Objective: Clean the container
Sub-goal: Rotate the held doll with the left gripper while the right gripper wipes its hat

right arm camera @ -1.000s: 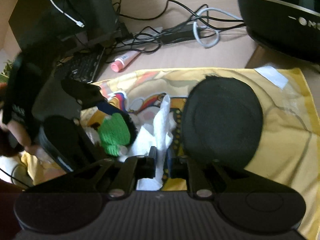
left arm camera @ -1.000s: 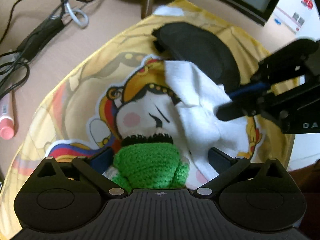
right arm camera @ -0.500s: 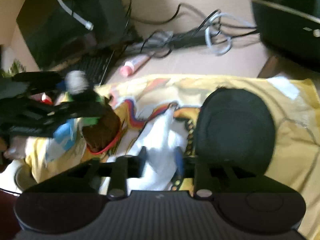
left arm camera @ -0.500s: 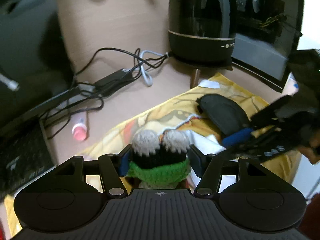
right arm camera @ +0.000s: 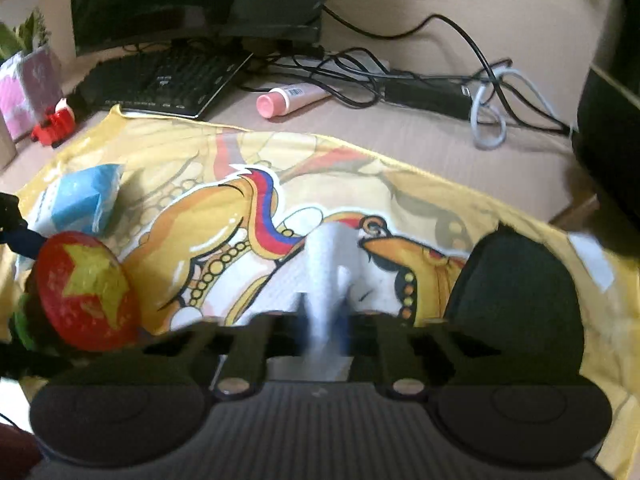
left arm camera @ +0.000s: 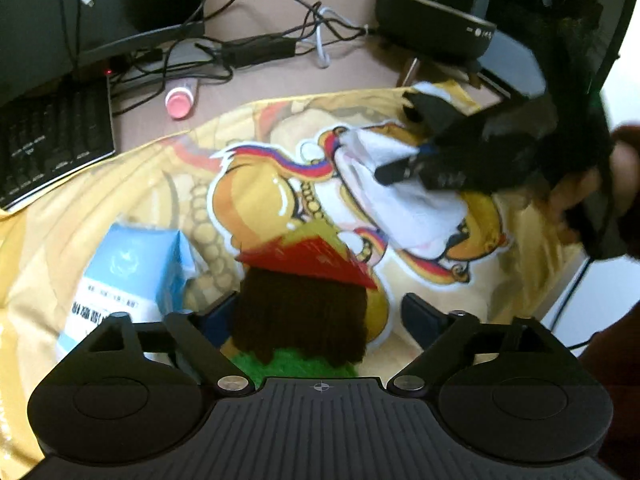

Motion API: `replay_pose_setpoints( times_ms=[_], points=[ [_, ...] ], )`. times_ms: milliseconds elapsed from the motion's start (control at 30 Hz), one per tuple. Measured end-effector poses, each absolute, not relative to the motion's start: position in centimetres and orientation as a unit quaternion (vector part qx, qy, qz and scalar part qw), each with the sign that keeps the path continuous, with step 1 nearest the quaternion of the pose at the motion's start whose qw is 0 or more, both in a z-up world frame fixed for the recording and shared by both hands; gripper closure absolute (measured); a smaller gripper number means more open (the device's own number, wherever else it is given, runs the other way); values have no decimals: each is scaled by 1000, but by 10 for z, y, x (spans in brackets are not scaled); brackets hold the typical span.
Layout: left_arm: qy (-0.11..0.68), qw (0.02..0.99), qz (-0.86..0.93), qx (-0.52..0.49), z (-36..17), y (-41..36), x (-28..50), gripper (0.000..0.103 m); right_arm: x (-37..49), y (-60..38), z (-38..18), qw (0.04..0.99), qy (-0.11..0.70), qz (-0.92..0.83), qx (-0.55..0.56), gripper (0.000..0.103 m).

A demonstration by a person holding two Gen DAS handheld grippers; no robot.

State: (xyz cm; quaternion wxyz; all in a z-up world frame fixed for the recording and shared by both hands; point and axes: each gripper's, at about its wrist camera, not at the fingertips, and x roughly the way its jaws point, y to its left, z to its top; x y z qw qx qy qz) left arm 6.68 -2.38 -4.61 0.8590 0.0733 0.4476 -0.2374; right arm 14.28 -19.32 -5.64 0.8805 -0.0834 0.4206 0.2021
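My left gripper (left arm camera: pixel 316 312) is shut on a crocheted container (left arm camera: pixel 300 320) with a brown and green knitted cover and a red end with a yellow star (left arm camera: pixel 308 258), held tilted above the yellow cartoon cloth (left arm camera: pixel 248 184). It also shows in the right wrist view (right arm camera: pixel 86 290) at the left edge. My right gripper (right arm camera: pixel 324 316) is shut on a white cloth (right arm camera: pixel 324 256) that trails onto the mat. In the left wrist view the right gripper (left arm camera: pixel 400 170) holds that white cloth (left arm camera: pixel 400 196) to the right of the container, apart from it.
A black round lid (right arm camera: pixel 516 300) lies on the mat's right side. A blue tissue pack (left arm camera: pixel 128 272) lies at the mat's left. Behind are a keyboard (right arm camera: pixel 168 84), a pink-capped tube (right arm camera: pixel 288 100), tangled cables (right arm camera: pixel 420 80) and a black appliance (left arm camera: pixel 440 32).
My left gripper has turned the container so its red star end faces forward and has lowered toward the mat. My right gripper has kept hold of the white cloth and shifted left.
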Motion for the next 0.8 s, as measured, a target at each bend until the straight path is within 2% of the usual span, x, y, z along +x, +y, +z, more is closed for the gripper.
replay_pose_setpoints(
  times_ms=[167, 233, 300, 433, 467, 533, 800],
  points=[
    [461, 852, -231, 84, -56, -24, 64, 7, 139, -189, -13, 844, 425, 321, 64, 96],
    [466, 850, -227, 88, -61, -26, 66, 7, 140, -186, 0, 794, 436, 391, 161, 96],
    [468, 850, -225, 91, -64, -29, 68, 7, 138, -180, 0, 749, 449, 438, 213, 96],
    [461, 853, -228, 87, -65, -29, 70, 9, 139, -183, -4, 763, 451, 422, 190, 96],
    [459, 854, -227, 88, -65, -29, 71, 20, 140, -187, -3, 774, 448, 410, 180, 96],
    [456, 857, -222, 92, -63, -29, 75, 33, 143, -195, -3, 795, 441, 384, 161, 96],
    [422, 873, -233, 74, -47, -54, 114, 35, 155, -227, -1, 867, 408, 276, 81, 96]
  ],
)
